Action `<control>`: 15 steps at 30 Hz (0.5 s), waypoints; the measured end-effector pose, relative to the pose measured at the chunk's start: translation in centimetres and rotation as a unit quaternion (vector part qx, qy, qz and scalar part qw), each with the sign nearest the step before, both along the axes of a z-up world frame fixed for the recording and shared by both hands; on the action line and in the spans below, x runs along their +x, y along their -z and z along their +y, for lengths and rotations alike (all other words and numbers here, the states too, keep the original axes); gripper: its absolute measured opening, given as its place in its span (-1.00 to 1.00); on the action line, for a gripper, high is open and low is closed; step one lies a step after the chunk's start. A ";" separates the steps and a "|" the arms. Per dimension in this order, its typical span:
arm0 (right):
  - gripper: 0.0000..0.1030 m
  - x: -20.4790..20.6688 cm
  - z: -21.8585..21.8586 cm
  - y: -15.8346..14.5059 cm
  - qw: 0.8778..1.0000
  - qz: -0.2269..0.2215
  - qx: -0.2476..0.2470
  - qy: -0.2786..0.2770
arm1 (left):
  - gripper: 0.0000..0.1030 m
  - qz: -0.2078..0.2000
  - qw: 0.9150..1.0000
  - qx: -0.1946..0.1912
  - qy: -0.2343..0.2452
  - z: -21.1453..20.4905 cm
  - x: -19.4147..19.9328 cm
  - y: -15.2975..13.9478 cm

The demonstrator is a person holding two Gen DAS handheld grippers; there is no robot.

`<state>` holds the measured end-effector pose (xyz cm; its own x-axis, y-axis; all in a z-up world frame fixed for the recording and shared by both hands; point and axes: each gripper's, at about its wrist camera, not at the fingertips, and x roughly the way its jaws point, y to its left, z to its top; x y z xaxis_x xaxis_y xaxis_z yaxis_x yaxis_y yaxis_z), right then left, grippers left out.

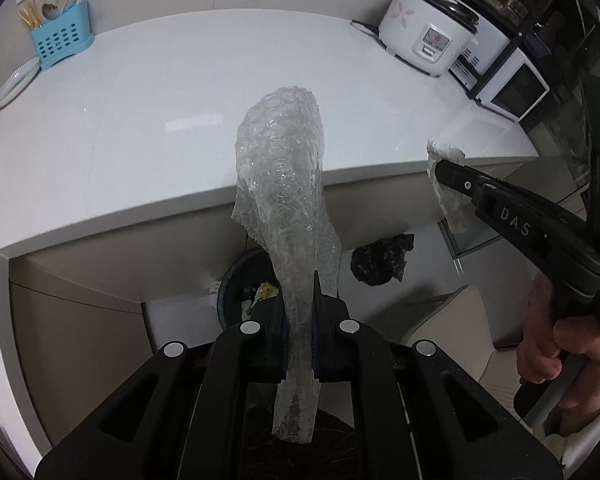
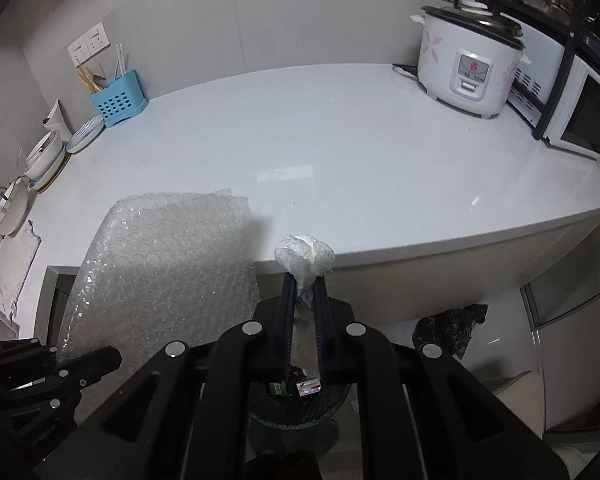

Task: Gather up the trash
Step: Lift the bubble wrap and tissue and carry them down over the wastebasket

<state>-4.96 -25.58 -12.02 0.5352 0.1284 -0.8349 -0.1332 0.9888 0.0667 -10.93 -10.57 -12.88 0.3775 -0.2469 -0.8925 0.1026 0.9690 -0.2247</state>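
Clear bubble wrap (image 1: 284, 184), crumpled into a long strip, clamped between the fingers of the left gripper (image 1: 300, 320); sticks up and forward past the fingertips, with a short tail hanging back behind the pads toward the camera. Seen from the right wrist as a broad bubbled sheet (image 2: 164, 264) just left of the right gripper (image 2: 305, 304), spread in front of the counter edge. Left gripper (image 2: 100, 360) closed tight on it, low at the left of that view.

Held in the right gripper: a small wad of whitish crumpled plastic (image 2: 305, 254), bunched just above the fingertips, its thin neck pinched between the two pads. From the left wrist, same wad (image 1: 446, 156) at the tip of the right gripper (image 1: 440, 170), level with the counter edge, a hand (image 1: 548, 344) wrapped around the handle.

Both pieces off the white countertop (image 2: 340, 152), out in front of its near edge. Below, a dark round bin (image 1: 240, 288) with scraps inside, partly hidden behind the left fingers; a black crumpled bag (image 1: 382, 260) on the floor beside it. Rice cooker (image 2: 468, 64) and blue utensil holder (image 2: 118, 100) at the back of the counter, well apart from both grippers.
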 end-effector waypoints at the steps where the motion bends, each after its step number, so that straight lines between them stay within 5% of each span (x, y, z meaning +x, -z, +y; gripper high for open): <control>1: -0.83 -0.4 0.1 0.7 1.000 0.006 0.000 0.002 | -0.87 0.005 1.000 0.002 0.002 0.1 -0.2 0.6; 15: -0.83 -2.9 1.9 9.8 0.998 0.062 0.005 0.004 | -0.87 0.033 0.999 0.031 0.009 0.3 -1.9 10.0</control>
<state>-7.89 -23.71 -21.85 0.4282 0.1329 -0.8938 -0.1163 0.9890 0.0914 -12.86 -10.29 -22.92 0.3126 -0.1962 -0.9294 0.1079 0.9794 -0.1704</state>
